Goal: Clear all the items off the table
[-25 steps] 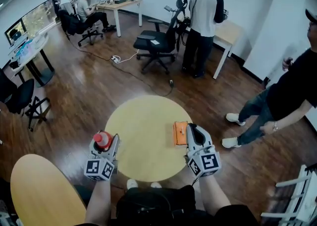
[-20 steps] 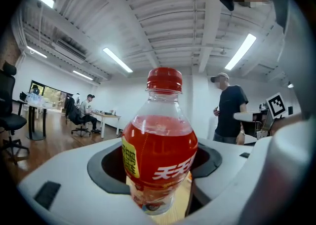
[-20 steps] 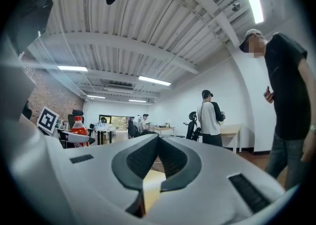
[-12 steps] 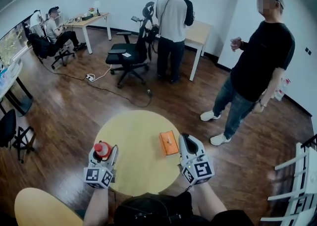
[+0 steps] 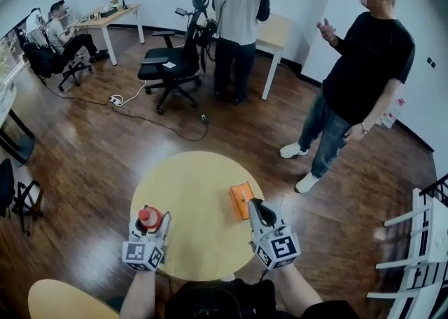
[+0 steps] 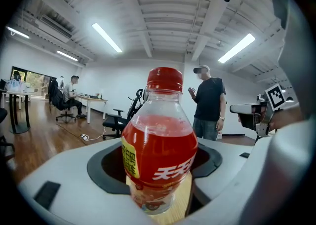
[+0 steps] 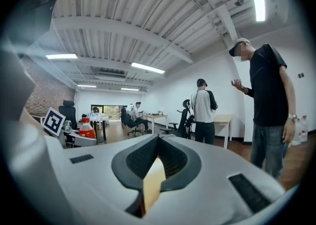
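Between the left gripper's [image 5: 150,224] jaws stood the clear plastic bottle of red drink with a red cap [image 6: 159,142]. The jaws were clamped on its lower body, as they had been a second earlier. It was upright at the near left edge of the round pale-yellow table [image 5: 196,185], with tabletop showing under its base. Whether the base rested on the wood or hung just above it could not be told.

The flat orange box [image 5: 241,199] lay on the right side of the table, as before. The right gripper [image 5: 255,206] now sat at the box's near right corner rather than alongside it. Its jaws were together at the tips, with nothing held between them and only a sliver of tabletop showing in the gap behind.

Most of the change was in the view: the head camera had swung, and a standing person in a black shirt and cap [image 5: 364,66] now showed in full beyond the table, well apart from it.

For the task, little had advanced. Both items were over the table, one gripped and ready to go, the other probably next once the right jaws parted.
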`<action>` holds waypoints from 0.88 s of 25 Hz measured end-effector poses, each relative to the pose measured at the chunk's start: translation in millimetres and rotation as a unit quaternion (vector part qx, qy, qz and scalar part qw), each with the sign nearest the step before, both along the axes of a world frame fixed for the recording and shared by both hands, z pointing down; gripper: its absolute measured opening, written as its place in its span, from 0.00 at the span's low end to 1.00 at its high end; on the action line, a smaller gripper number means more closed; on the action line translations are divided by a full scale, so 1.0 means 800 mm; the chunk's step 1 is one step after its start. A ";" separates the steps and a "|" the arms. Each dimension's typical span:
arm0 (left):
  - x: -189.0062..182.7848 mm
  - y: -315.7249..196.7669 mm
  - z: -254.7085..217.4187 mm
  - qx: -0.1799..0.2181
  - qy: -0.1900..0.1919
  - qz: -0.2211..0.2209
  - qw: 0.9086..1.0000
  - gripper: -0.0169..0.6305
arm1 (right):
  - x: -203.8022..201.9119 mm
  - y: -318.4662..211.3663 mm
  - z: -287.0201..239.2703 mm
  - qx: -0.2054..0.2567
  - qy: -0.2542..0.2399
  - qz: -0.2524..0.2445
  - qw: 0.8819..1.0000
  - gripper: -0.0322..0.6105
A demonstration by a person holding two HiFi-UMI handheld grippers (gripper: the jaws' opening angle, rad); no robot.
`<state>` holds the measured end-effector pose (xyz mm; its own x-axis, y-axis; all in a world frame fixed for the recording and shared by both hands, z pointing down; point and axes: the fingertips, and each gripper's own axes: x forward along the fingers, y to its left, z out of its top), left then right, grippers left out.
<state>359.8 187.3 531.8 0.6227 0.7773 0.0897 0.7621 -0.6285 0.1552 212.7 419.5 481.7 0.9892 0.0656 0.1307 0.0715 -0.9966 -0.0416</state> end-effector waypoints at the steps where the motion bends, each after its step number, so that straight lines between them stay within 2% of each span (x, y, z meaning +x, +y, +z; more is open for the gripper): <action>1: 0.001 0.003 0.007 0.005 -0.007 0.004 1.000 0.50 | 0.000 -0.001 0.006 0.004 -0.009 0.001 1.000 0.06; 9: 0.030 0.017 0.049 0.024 -0.034 0.027 0.999 0.50 | 0.013 -0.023 0.043 0.027 -0.060 0.016 0.998 0.06; 15: 0.050 0.031 0.071 0.041 -0.019 0.037 0.998 0.51 | 0.018 -0.028 0.068 0.039 -0.088 0.031 0.995 0.06; 22: 0.033 0.025 0.102 0.052 -0.004 0.032 0.998 0.51 | 0.009 -0.030 0.085 0.043 -0.108 0.039 0.992 0.06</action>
<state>386.3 207.4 613.2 0.5704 0.8020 0.1771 0.8008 -0.5910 0.0969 220.2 395.8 549.6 0.9300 0.1205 0.3472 0.1648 -0.9811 -0.1009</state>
